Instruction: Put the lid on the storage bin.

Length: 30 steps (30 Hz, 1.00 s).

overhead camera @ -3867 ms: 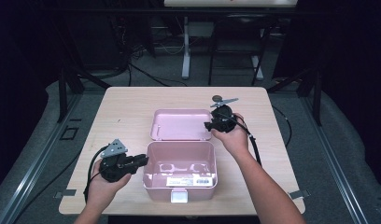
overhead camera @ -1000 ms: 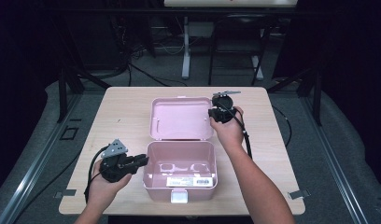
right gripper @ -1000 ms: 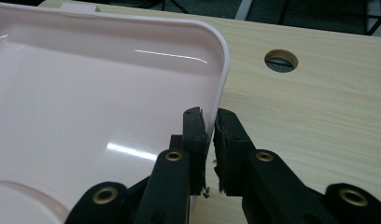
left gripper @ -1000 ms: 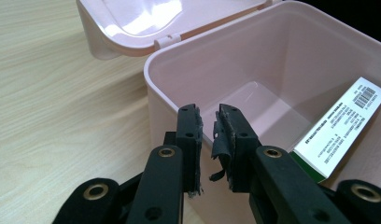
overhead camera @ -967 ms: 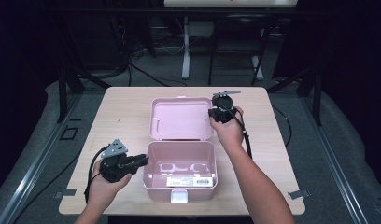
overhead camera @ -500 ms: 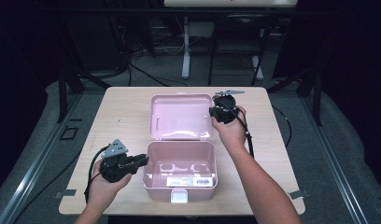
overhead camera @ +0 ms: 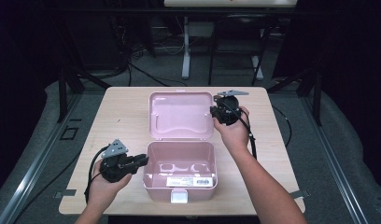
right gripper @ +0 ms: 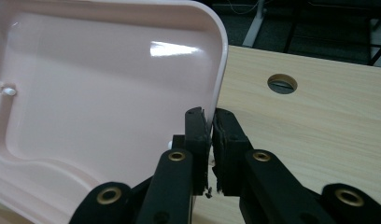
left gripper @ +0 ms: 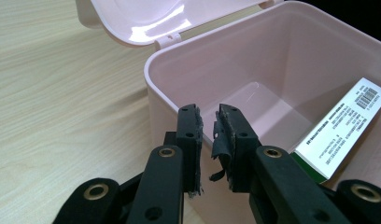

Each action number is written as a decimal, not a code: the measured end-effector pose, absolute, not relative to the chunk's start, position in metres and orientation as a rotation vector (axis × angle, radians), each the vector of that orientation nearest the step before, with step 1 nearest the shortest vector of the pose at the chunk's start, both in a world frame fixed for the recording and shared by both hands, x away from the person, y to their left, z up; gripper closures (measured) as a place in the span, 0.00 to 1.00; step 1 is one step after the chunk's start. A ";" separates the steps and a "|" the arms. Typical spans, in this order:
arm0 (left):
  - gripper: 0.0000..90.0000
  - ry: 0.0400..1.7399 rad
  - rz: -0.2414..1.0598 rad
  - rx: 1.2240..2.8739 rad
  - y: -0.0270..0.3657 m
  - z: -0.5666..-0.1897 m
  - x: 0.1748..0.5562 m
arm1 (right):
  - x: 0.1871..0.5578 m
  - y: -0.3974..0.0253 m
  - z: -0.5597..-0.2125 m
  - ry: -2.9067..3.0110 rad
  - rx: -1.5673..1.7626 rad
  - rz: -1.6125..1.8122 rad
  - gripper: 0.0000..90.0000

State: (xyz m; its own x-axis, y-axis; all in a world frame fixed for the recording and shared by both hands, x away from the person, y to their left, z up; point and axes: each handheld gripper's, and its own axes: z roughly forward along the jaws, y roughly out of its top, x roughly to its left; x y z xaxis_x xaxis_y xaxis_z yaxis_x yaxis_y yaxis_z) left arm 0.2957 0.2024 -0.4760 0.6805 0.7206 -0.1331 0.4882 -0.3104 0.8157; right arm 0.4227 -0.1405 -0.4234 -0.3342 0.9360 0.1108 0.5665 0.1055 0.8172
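We see one pink box [overhead camera: 179, 170] at the near middle of the table [overhead camera: 118, 116], its lid [overhead camera: 180, 114] raised behind it. Our right gripper [right gripper: 210, 122] pinches the lid's right edge. Our left gripper [left gripper: 208, 122] clamps the box's left wall. One white label [left gripper: 349, 123] lies inside; one hole [right gripper: 282, 83] pierces the table.

The high view looks forward and down on the surface [overhead camera: 123, 116]; both gripper views sit close, sharing the pink box [overhead camera: 179, 170].
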 end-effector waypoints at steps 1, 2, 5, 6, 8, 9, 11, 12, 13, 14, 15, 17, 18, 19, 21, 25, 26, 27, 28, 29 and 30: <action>0.88 0.935 0.321 1.976 0.202 -0.476 0.296 | 0.422 -0.141 -0.423 1.949 1.458 1.129 0.94; 0.88 0.935 0.321 1.979 0.202 -0.476 0.296 | 0.420 -0.141 -0.422 1.950 1.454 1.131 0.94; 0.88 0.935 0.323 1.980 0.202 -0.476 0.296 | 0.418 -0.142 -0.420 1.951 1.449 1.137 0.95; 0.88 0.935 0.323 1.980 0.202 -0.476 0.296 | 0.418 -0.142 -0.420 1.948 1.445 1.138 0.95; 0.88 0.936 0.324 1.979 0.202 -0.476 0.295 | 0.417 -0.142 -0.419 1.949 1.442 1.139 0.95; 0.88 0.936 0.324 1.979 0.202 -0.476 0.295 | 0.417 -0.142 -0.419 1.949 1.442 1.139 0.95; 0.88 0.935 0.324 1.980 0.202 -0.476 0.295 | 0.415 -0.142 -0.418 1.945 1.438 1.145 0.95; 0.88 0.937 0.322 1.978 0.202 -0.476 0.295 | 0.414 -0.142 -0.418 1.941 1.441 1.148 0.95; 0.88 0.937 0.322 1.978 0.202 -0.476 0.295 | 0.414 -0.142 -0.418 1.941 1.441 1.148 0.95; 0.88 0.938 0.322 1.980 0.202 -0.476 0.295 | 0.414 -0.142 -0.418 1.939 1.437 1.153 0.95; 0.88 0.938 0.322 1.979 0.202 -0.476 0.295 | 0.413 -0.142 -0.418 1.938 1.431 1.153 0.95; 0.88 0.938 0.323 1.978 0.202 -0.476 0.295 | 0.412 -0.142 -0.417 1.936 1.425 1.154 0.95; 0.88 0.938 0.322 1.978 0.202 -0.476 0.295 | 0.411 -0.142 -0.417 1.935 1.419 1.151 0.95; 0.88 0.939 0.322 1.979 0.202 -0.476 0.295 | 0.410 -0.142 -0.416 1.936 1.408 1.145 0.95; 0.88 0.939 0.323 1.976 0.202 -0.476 0.295 | 0.407 -0.142 -0.415 1.937 1.387 1.140 0.95; 0.88 0.939 0.323 1.976 0.202 -0.476 0.295 | 0.405 -0.143 -0.414 1.937 1.384 1.152 0.95; 0.88 0.939 0.323 1.976 0.202 -0.476 0.295 | 0.405 -0.143 -0.413 1.937 1.380 1.154 0.95; 0.88 0.940 0.324 1.977 0.202 -0.476 0.295 | 0.404 -0.143 -0.413 1.935 1.377 1.158 0.95; 0.88 0.939 0.323 1.976 0.202 -0.476 0.295 | 0.403 -0.143 -0.412 1.934 1.376 1.160 0.95; 0.88 0.940 0.324 1.977 0.202 -0.476 0.295 | 0.402 -0.143 -0.412 1.931 1.371 1.163 0.95; 0.88 0.940 0.323 1.977 0.202 -0.476 0.295 | 0.398 -0.143 -0.411 1.924 1.356 1.171 0.95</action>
